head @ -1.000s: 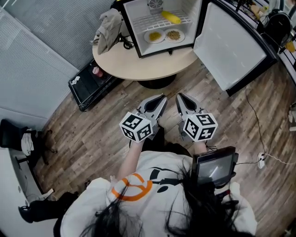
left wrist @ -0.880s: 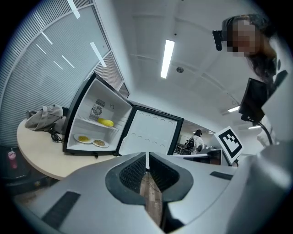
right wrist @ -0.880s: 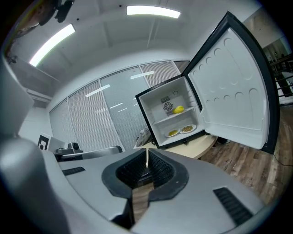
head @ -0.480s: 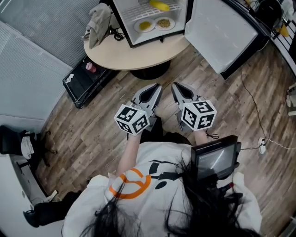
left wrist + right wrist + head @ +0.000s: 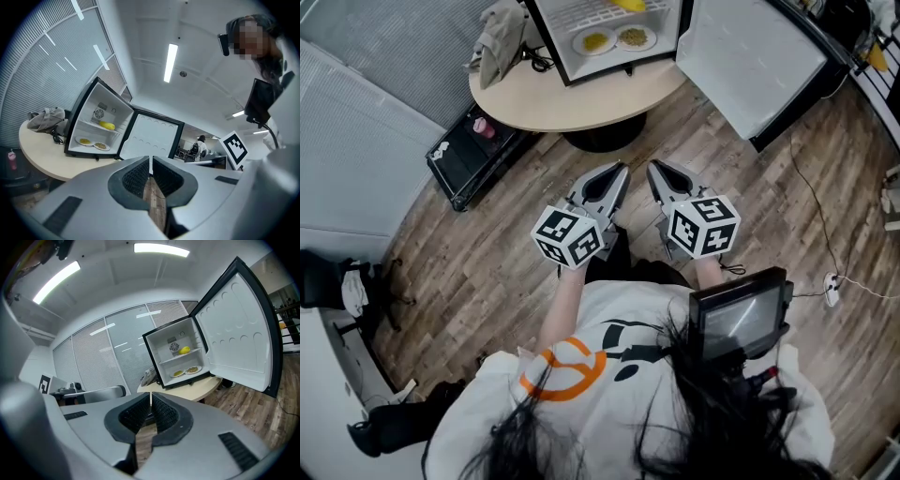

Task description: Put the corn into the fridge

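Wood-plank floor [image 5: 487,253] spreads beneath you, and beyond it the round bench [image 5: 581,98] carries the small black fridge [image 5: 77,126], its white-lined door [image 5: 750,56] swung wide toward your right. Your left claw [image 5: 150,159] and right claw [image 5: 150,394] hang side by side close to your body, each pressed together with nothing between the pads. Two plates [image 5: 93,143] of food sit on the fridge's bottom, and above them the corn [image 5: 107,125] already lies on the upper wire shelf [image 5: 180,355], its long axis running across the shelf. It is ahead of both claws and well apart from them, roughly midway, so neither hand is clearly nearer. I'd judge only the door remains, on your right claw's side.
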Motion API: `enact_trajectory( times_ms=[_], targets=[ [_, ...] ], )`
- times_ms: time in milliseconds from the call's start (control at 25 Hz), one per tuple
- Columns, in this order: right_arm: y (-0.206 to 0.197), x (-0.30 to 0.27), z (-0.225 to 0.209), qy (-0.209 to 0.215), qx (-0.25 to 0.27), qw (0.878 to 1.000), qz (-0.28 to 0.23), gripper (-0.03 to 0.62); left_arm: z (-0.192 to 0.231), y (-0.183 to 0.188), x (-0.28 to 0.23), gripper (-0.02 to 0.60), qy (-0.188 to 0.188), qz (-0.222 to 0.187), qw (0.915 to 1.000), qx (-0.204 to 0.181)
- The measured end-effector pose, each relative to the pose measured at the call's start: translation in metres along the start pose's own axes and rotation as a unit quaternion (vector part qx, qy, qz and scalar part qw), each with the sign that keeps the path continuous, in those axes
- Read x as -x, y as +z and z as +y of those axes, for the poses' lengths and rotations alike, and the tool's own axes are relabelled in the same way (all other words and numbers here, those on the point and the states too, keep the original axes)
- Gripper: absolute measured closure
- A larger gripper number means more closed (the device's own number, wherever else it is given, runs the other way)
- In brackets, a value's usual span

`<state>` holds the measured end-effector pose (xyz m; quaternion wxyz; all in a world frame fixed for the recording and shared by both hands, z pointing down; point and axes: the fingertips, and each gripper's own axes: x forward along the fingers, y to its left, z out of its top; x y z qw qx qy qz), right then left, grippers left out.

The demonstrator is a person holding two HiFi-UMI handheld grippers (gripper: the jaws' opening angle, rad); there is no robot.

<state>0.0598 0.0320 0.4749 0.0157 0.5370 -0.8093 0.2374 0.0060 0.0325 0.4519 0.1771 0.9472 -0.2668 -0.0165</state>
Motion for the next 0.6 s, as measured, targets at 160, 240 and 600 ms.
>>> enact_trajectory(
  times_ms=[160, 240, 600],
  targets=[
    [-0.002, -0.003, 0.002, 0.002, -0.003, 1.0, 0.002, 0.568, 0.002, -0.001, 0.003, 0.568, 0.003, 0.003, 1.0, 0.0],
    [-0.003, -0.004, 0.003, 0.003, -0.005, 1.0, 0.003, 0.568, 0.004, -0.002, 0.004, 0.568, 0.004, 0.005, 1.0, 0.001],
    [0.002, -0.021, -0.002, 0.001, -0.004, 1.0, 0.004, 0.568, 0.019, 0.006, 0.003, 0.561, 0.011, -0.001, 0.9999, -0.004]
  ],
)
